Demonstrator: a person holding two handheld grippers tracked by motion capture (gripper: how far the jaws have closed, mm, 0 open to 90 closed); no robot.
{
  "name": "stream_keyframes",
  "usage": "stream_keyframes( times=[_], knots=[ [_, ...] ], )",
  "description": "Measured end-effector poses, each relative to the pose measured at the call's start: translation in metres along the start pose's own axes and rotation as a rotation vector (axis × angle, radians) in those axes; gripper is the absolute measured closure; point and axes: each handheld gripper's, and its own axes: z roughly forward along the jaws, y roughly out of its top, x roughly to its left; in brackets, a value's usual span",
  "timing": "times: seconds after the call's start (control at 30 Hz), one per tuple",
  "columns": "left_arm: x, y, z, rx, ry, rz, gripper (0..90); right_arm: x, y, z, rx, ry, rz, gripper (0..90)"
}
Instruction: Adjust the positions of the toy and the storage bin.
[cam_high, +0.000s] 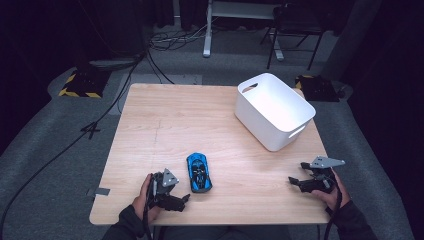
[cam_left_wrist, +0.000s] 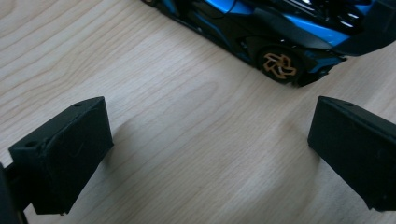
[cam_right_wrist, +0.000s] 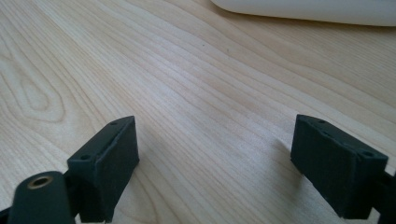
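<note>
We see a light wooden table (cam_high: 165, 120) from the high view, with a blue and black toy car (cam_high: 199, 172) lying near the front edge, a little left of centre. The car sits on its wheels, long axis running roughly front to back on the table.

The left gripper (cam_high: 186, 200) rests low at the front left of the table, held in the person's left hand (cam_high: 142, 197). Its jaws stand wide apart with nothing between them. The car lies just beside this gripper, to its right and slightly farther from the person, not touching it. In the left gripper view we see the car (cam_left_wrist: 280, 32) across the top of the frame, beyond the jaw tips; one gold-spoked wheel (cam_left_wrist: 279, 65) shows, and bare wood separates the jaws from the car body.

The right gripper (cam_high: 296, 173) sits at the front right of the table in the person's right hand (cam_high: 334, 192), well apart from the car. Its jaws are also spread wide, empty; in the right gripper view we see only wood grain between them.

A white tub (cam_high: 275, 111) with handle slots stands at the back right of the table, well apart from the car. Its pale edge (cam_right_wrist: 308, 11) shows at the top of the right gripper view. We cannot tell whether anything lies in the tub.
</note>
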Motion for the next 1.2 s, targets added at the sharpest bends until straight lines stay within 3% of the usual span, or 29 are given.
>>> stream_keyframes(
  times=[0.13, 0.37, 0.57, 0.9, 1.03, 1.1, 1.2],
  knots=[
    [-0.004, 0.001, 0.000, 0.010, 0.019, -0.014, 0.1, 0.000, 0.000, 0.000, 0.000, 0.000, 0.000, 15.2],
    [-0.017, 0.005, 0.004, -0.003, 0.023, 0.000, 0.5, 0.000, 0.000, 0.000, 0.000, 0.001, 0.000, 15.2],
    [-0.029, 0.014, 0.012, -0.002, 0.045, -0.023, 0.2, 0.000, 0.000, 0.000, 0.000, 0.003, 0.000, 15.1],
    [-0.050, 0.030, 0.027, 0.003, 0.030, -0.021, 0.2, 0.000, 0.001, 0.001, 0.000, 0.003, 0.001, 15.1],
    [-0.052, 0.039, 0.034, 0.004, 0.090, -0.102, 0.2, 0.000, 0.000, 0.001, 0.000, 0.002, -0.001, 15.1],
    [-0.052, 0.041, 0.035, -0.003, 0.109, -0.106, 0.2, 0.000, 0.001, 0.001, 0.001, 0.002, -0.001, 15.0],
    [-0.052, 0.046, 0.040, -0.006, 0.136, -0.144, 0.3, 0.000, 0.000, 0.001, 0.000, 0.001, -0.001, 15.1]
  ],
)
